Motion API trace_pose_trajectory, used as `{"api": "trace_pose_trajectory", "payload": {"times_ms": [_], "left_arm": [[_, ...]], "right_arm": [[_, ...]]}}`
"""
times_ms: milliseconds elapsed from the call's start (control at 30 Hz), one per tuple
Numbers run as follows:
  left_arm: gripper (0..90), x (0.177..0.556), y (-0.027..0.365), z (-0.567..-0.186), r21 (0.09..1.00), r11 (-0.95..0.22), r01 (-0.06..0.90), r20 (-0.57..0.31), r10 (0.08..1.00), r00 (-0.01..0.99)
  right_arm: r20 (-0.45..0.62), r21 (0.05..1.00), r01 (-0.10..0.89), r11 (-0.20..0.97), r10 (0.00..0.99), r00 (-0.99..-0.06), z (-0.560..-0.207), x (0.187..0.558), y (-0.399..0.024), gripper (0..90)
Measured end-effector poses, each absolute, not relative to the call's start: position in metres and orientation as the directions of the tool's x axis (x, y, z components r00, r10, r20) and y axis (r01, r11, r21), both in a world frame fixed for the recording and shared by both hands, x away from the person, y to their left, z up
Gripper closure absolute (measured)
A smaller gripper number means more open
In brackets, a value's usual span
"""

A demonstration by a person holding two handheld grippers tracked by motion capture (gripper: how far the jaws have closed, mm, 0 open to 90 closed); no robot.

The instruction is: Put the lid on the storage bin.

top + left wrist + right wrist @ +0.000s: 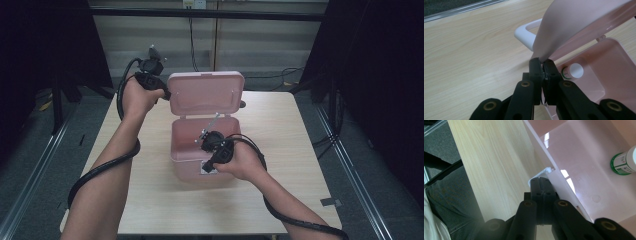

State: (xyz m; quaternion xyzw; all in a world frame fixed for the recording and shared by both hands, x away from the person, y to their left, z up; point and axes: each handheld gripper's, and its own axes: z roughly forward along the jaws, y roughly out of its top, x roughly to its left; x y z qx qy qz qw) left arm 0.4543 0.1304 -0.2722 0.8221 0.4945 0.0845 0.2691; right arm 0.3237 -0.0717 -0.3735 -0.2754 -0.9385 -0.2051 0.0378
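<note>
Your left gripper (165, 93) is up at the far left corner of the pink box (192, 155), and its jaws are clamped on the edge of the lid (206, 93). In the left gripper view you can see the two black jaws pressed together with the thin pink rim of the lid (574, 22) pinched between them at their tips (543, 62). The lid stands raised, tilted back from the box, which sits open near the middle of the table (150, 200).

Your right gripper (208, 167) is at the near wall of the box, on the side closest to you. Its jaws are closed tight; in the right gripper view their tips (542, 181) meet at the white latch (541, 173) on the front rim of the box (579, 165). It looks as though they pinch that latch, but the jaws cover most of it, so you can't be sure how much of it they hold.

Inside the box lies a small white bottle with a green label (625, 161), near one corner of the floor; in the left gripper view the same bottle (573, 70) shows just beyond the jaws. A white handle (525, 35) pokes out from behind the raised lid, resting just above the table (474, 50). Your cables trail back along both forearms toward the near edge of the table.
</note>
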Motion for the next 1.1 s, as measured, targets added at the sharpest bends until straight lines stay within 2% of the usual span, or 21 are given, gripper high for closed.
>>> {"api": "trace_pose_trajectory", "payload": {"times_ms": [733, 900, 967, 1100], "left_arm": [[86.2, 0.436, 0.133, -0.276, 0.541, -0.397, 0.741, -0.113, 0.840, 0.532], [90.0, 0.432, 0.135, -0.277, 0.555, -0.374, 0.743, -0.167, 0.825, 0.540], [90.0, 0.431, 0.133, -0.277, 0.541, -0.403, 0.738, -0.142, 0.822, 0.552], [90.0, 0.431, 0.135, -0.278, 0.528, -0.395, 0.752, -0.148, 0.829, 0.539]], "right_arm": [[0.186, 0.366, 0.540, 0.758, 0.509, -0.840, -0.374, 0.327, -0.070, 90.0], [0.182, 0.367, 0.543, 0.755, 0.514, -0.838, -0.373, 0.328, -0.069, 90.0], [0.181, 0.365, 0.543, 0.756, 0.514, -0.838, -0.374, 0.329, -0.069, 90.0], [0.177, 0.363, 0.541, 0.759, 0.514, -0.839, -0.373, 0.329, -0.068, 90.0]]}}
